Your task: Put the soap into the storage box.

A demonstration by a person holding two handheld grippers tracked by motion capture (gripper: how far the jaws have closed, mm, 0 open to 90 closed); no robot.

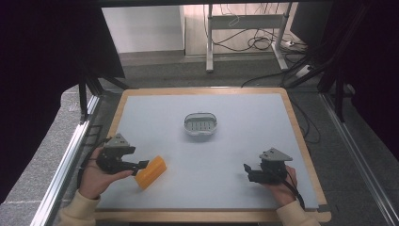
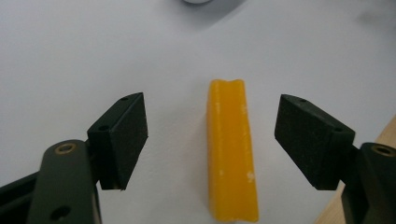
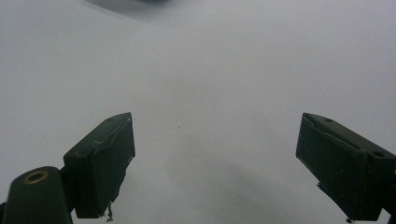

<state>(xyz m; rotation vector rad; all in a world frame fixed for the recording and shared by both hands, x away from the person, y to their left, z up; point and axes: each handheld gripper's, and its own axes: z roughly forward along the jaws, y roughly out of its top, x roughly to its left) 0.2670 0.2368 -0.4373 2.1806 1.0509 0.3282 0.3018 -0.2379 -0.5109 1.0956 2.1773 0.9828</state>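
the yellow block point(image 1: 150, 172) lies flat on the table point(image 1: 235, 141) near its near left edge, between the spread jaws of the left gripper point(image 2: 212, 140), touching neither. it looks light, rigid and smooth, so a squeeze across its long narrow sides would probably hold. the left gripper view shows a groove along its top; the high view adds the small grey basket point(image 1: 201, 125) farther off. the right gripper point(image 3: 215, 163) hovers with jaws wide apart over bare table.
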